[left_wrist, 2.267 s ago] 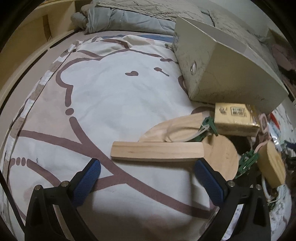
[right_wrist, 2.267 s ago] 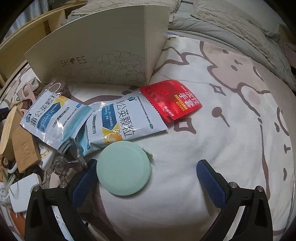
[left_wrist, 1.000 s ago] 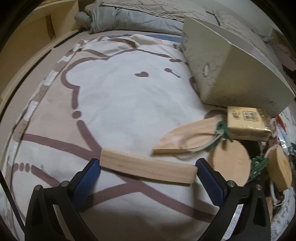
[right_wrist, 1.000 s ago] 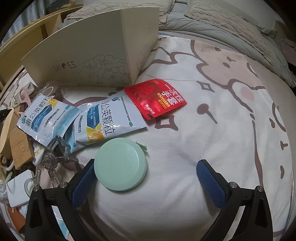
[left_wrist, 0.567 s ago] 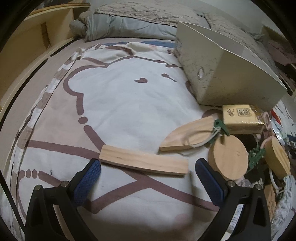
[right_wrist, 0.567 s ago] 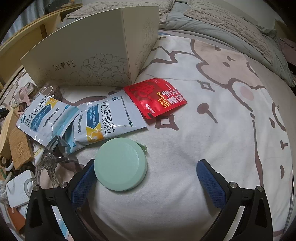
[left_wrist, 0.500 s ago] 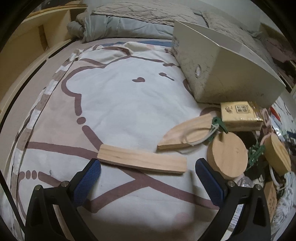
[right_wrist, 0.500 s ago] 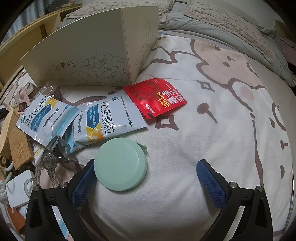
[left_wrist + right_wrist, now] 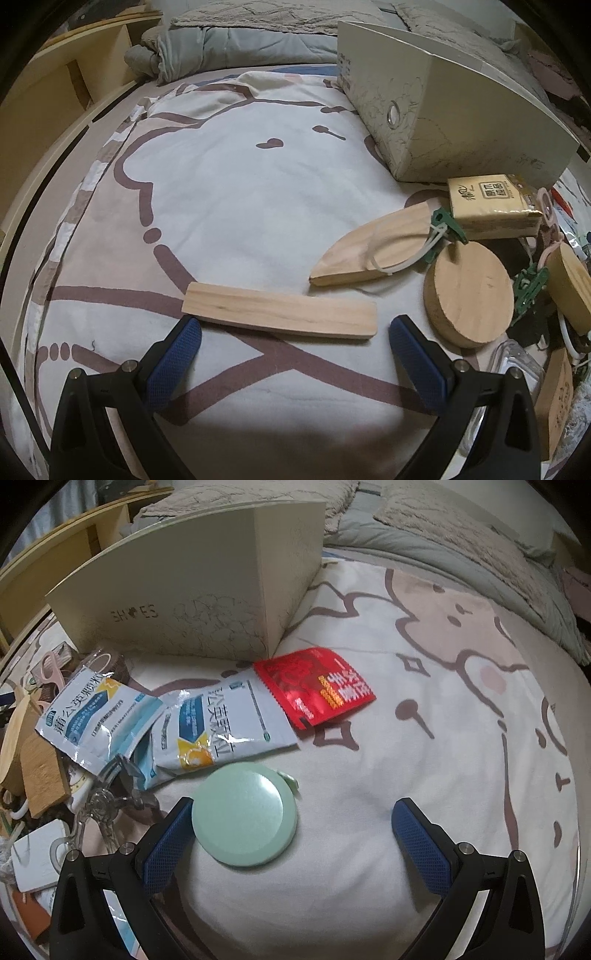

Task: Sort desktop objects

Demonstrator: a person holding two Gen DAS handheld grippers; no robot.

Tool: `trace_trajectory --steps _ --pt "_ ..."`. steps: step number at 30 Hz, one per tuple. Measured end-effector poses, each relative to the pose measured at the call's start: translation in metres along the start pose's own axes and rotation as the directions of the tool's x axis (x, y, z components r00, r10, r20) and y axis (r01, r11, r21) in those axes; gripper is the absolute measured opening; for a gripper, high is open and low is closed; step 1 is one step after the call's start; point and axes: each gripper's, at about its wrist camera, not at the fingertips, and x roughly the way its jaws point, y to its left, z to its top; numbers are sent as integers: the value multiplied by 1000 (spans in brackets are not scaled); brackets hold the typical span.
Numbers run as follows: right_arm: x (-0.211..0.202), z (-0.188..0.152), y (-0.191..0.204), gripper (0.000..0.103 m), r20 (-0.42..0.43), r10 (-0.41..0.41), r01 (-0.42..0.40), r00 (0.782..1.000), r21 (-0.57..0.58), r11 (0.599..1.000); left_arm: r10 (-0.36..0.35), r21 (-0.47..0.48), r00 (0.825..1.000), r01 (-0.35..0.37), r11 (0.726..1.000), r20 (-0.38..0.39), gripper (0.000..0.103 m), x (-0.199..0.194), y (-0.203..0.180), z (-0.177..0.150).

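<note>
The flat rectangular pale-wood block (image 9: 279,311) lies on the cartoon-printed bedsheet (image 9: 229,192) just ahead of the left gripper (image 9: 294,334), whose blue-padded fingers are spread wide with nothing between them. Beyond it sit a pointed boat-shaped wooden piece (image 9: 376,245) with a white cord looped over it, a round wooden disc (image 9: 470,293), and a yellow-wrapped tissue pack (image 9: 491,206). Further right the pile is cut off by the frame edge and hard to read (green clips, another wooden round, something clear).

The right gripper (image 9: 293,818) is likewise spread open and empty; the round mint-green case (image 9: 244,814) lies by its left finger, though whether the two touch cannot be told. Past it lie two white-and-blue foil sachets (image 9: 225,727) and a red glove packet (image 9: 317,685), overlapping. Clutter at the left edge is partly hidden.

The cream cardboard shoebox (image 9: 192,594) stands behind the packets; its interior is not visible from either camera.
</note>
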Motion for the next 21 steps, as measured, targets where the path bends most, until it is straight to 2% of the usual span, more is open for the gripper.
trace_trajectory --steps 10,12,13,17,19,21 --pt "1 6 3 102 -20 -38 38 999 -20 999 4 -7 1000 -3 1000 3 103 5 -1 -3" --pt "-1 5 5 93 -20 -12 12 1000 -41 999 2 -8 1000 -2 1000 2 103 5 -1 -3" --pt "-1 5 6 82 -25 7 -8 1000 -46 999 0 -9 1000 0 1000 1 103 5 -1 -3" --pt "-4 5 15 59 -29 54 -56 998 -84 995 -3 -10 1000 3 1000 0 103 5 -1 -3" --pt "-6 4 17 53 -32 67 -70 997 -92 993 0 -8 1000 0 1000 0 103 5 0 -3" --pt "-6 5 17 53 -40 68 -71 997 -80 994 0 -8 1000 0 1000 0 103 4 0 -2"
